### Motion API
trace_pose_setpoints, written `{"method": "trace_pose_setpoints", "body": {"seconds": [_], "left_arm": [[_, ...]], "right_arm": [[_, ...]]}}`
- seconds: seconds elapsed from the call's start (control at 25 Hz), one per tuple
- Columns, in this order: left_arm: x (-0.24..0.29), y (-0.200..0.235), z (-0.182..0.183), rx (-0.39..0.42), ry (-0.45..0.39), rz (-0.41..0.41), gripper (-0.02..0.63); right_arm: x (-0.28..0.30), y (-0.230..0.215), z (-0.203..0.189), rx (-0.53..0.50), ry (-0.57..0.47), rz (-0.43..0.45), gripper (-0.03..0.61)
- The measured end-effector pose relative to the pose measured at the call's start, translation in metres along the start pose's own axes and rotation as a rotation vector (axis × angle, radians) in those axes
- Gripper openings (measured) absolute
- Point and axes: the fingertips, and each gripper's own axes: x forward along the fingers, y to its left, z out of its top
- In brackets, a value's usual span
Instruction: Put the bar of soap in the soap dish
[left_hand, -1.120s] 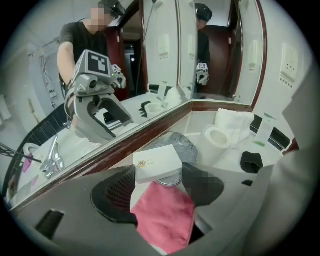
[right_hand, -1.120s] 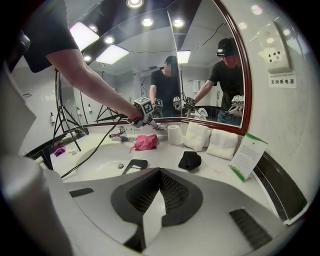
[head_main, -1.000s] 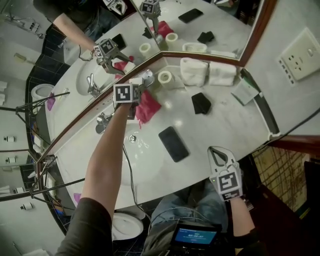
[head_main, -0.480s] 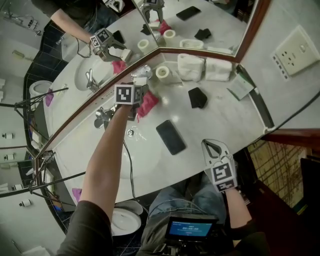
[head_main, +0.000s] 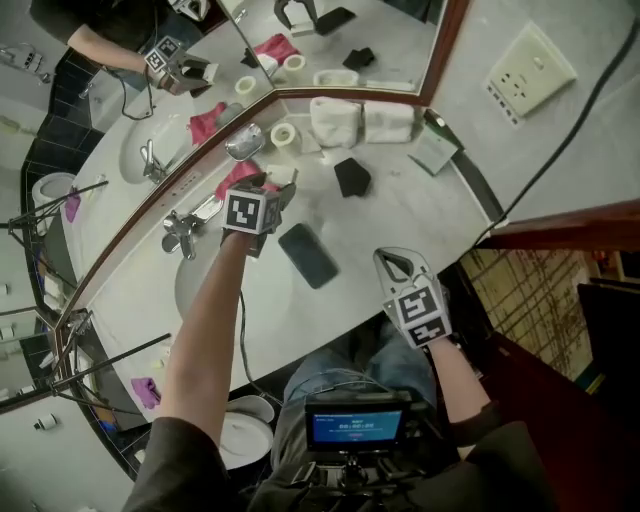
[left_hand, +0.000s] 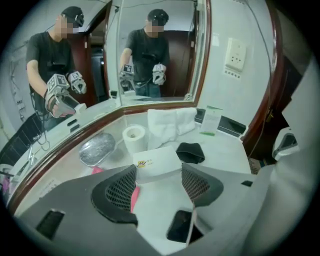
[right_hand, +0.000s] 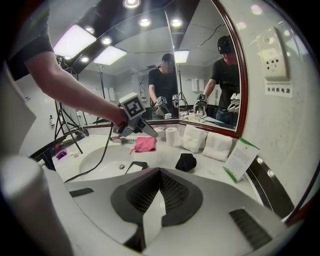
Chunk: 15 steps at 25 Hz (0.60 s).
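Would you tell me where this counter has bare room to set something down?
Bare white marble counter lies between the black phone, the black folded cloth and the green-edged card. The mirror corner is crowded: silver soap dish, toilet roll, folded white towels, pink cloth. The left gripper, holding a white soap box, hangs there.

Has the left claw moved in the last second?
Yes. The left claw, gripping the white boxed soap bar, shifted toward the flat black phone.

Left tool (left_hand: 159, 176), right tool (right_hand: 159, 192): grey, black mesh pads (left_hand: 120, 190); dark sleeves (head_main: 172, 462).
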Motion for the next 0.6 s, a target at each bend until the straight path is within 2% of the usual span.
{"method": "trace_pose_setpoints", "body": {"seconds": [0.32, 0.6], "left_arm": [[0.017, -0.087, -0.024, 0.095, 0.030, -0.108, 0.284], [0.045, -0.144, -0.056, 0.096, 0.071, -0.152, 0.284]], "right_arm": [[-0.018, -0.012, -0.003, 0.024, 0.009, -0.029, 0.021], [-0.025, -0.020, -0.010, 0.054, 0.016, -0.048, 0.021]]}}
